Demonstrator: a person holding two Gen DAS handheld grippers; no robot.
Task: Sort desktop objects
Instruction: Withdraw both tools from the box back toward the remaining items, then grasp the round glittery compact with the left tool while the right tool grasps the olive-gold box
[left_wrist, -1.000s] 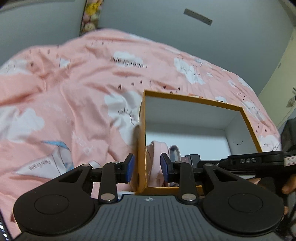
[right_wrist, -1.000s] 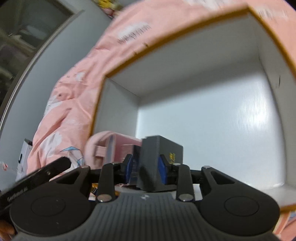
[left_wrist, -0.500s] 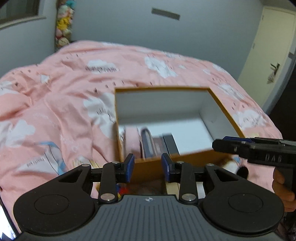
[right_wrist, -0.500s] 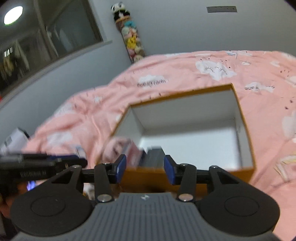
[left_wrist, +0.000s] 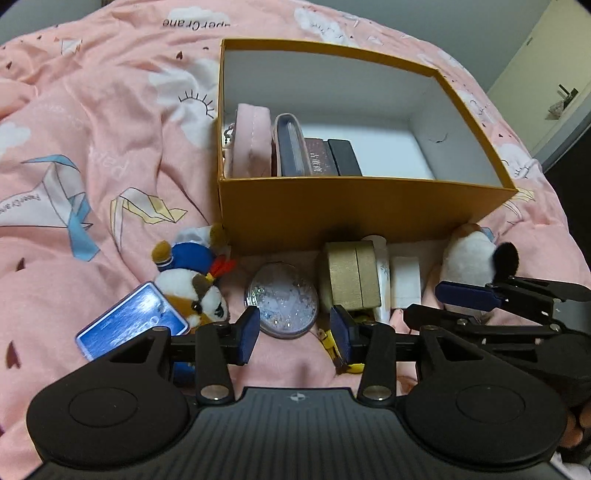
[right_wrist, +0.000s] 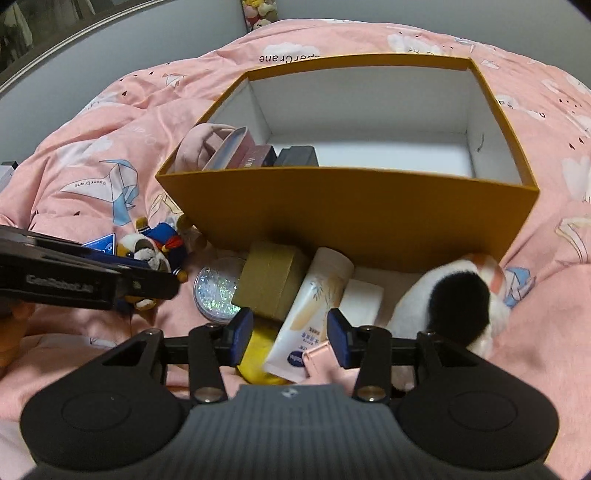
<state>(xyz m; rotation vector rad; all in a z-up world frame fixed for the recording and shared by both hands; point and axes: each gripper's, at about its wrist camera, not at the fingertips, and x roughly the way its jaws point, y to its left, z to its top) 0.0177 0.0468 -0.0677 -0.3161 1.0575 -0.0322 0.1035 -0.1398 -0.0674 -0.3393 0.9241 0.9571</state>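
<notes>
An orange box (left_wrist: 362, 210) (right_wrist: 351, 206) with a white inside stands on the pink bedspread. At its left end stand a pink pouch (left_wrist: 251, 140), a framed case (left_wrist: 291, 147), a maroon box (left_wrist: 319, 157) and a dark box (left_wrist: 345, 157) (right_wrist: 297, 157). My left gripper (left_wrist: 295, 334) is open and empty above a glitter disc (left_wrist: 282, 304) (right_wrist: 218, 291). My right gripper (right_wrist: 290, 339) is open and empty above a cream tube (right_wrist: 310, 314).
In front of the box lie a sailor plush (left_wrist: 192, 280), a blue card (left_wrist: 129, 323), an olive box (left_wrist: 351, 277) (right_wrist: 269, 284), a white block (left_wrist: 404, 282), a yellow item (right_wrist: 255, 354), a pink item (right_wrist: 323, 358) and a white-and-black plush (right_wrist: 454, 310).
Both grippers have pulled back out of the box and now look down at the loose items. My right gripper let go of the dark box, which now stands inside.
</notes>
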